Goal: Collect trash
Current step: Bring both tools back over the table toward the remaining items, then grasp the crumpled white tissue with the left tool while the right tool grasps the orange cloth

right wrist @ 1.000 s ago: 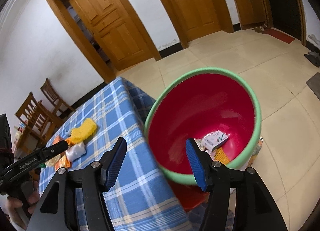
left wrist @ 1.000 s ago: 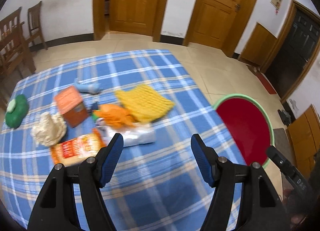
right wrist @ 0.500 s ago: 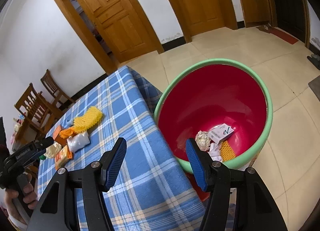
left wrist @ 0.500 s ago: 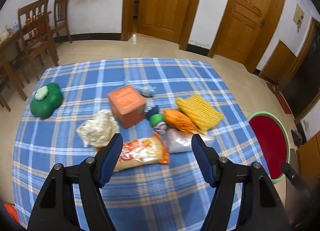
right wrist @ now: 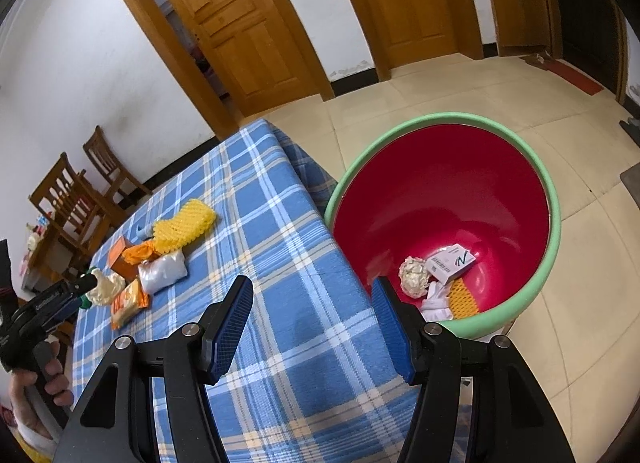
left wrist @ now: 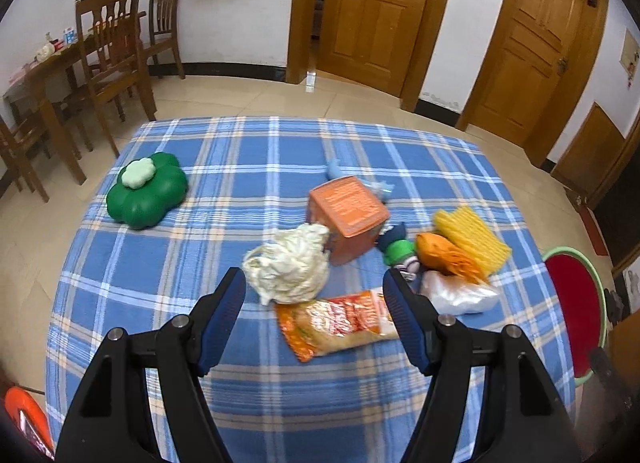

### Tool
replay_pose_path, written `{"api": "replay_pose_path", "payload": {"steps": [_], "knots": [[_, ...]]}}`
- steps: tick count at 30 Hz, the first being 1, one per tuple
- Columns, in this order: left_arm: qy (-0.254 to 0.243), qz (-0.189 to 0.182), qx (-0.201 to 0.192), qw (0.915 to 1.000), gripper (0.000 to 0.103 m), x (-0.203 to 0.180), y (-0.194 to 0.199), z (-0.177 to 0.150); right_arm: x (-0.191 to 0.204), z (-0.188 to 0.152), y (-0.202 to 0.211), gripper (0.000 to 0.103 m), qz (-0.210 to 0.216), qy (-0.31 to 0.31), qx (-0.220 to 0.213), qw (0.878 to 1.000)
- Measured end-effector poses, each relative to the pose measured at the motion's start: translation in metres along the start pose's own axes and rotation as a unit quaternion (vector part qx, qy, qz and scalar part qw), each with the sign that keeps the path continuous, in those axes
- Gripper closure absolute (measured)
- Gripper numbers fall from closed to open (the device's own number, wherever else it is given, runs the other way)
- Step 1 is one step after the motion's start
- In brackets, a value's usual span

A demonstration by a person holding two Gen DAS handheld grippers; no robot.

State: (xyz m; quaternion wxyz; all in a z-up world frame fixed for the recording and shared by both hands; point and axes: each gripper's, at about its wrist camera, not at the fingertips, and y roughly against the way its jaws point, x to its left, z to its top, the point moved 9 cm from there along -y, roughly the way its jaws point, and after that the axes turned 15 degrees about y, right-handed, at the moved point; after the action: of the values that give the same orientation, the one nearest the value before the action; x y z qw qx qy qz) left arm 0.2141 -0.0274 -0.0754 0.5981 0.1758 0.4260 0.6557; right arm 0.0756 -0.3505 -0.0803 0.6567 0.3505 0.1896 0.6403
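**Both grippers empty above the checked table, trash still in a heap**

In the left wrist view the left gripper hangs over the blue checked tablecloth, its blue fingers apart with nothing between them. Framed between them, low in the middle of the frame, lie a crumpled white wad and an orange snack wrapper, touching each other. Just above sits an orange carton; to its right come an orange net, a yellow foam mesh and a clear plastic bag, all bunched together. A green flower-shaped container rests well apart at centre left.

In the right wrist view the right gripper is likewise spread and empty, low in the frame over the table's corner. The red basin with a green rim fills the right half, beside the table, holding a white box, a crumpled ball and scraps. A hand at lower left grips the other tool's handle
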Motion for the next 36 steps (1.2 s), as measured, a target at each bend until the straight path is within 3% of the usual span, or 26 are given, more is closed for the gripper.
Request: {"api": "replay_pose_path", "payload": {"steps": [11,18,21,36], "knots": [[0.002,0.001,0.013,0.9999,0.034,0.009,-0.021,0.001,0.005,-0.002,-0.006,0.04,0.001,0.003,0.009,1.0],[0.013,-0.015,0.039,0.999,0.065,0.011,-0.034,-0.003,0.009,-0.005,-0.011,0.04,0.004,0.004,0.016,1.0],[0.023,-0.023,0.044,0.9985,0.07,0.013,-0.035,-0.004,0.011,-0.003,-0.013,0.04,0.004,0.007,0.018,1.0],[0.04,-0.063,0.013,0.9971,0.071,0.016,0.002,0.003,0.057,0.017,-0.024,0.04,0.039,0.058,0.014,0.997]]}}
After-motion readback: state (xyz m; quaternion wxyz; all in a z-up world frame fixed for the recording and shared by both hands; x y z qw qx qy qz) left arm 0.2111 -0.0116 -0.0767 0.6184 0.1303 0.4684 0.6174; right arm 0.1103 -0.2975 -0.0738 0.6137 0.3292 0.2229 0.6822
